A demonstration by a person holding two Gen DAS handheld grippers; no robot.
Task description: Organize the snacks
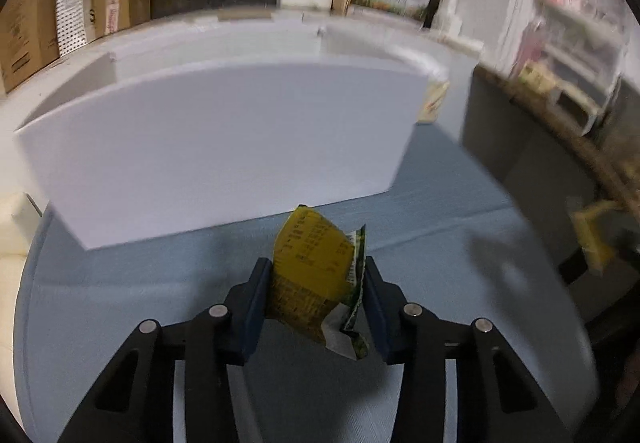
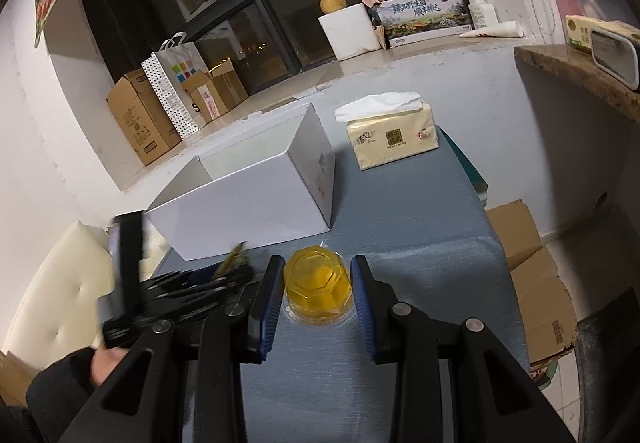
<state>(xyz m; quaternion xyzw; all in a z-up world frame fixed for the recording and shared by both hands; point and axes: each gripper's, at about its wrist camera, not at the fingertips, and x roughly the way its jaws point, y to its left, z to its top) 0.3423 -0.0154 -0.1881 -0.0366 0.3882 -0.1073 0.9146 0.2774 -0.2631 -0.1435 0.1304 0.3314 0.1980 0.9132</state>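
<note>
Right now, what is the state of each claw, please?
Left claw: closed on the yellow snack packet.
Right claw: around the jelly cup; whether it grips cannot be told.
</note>
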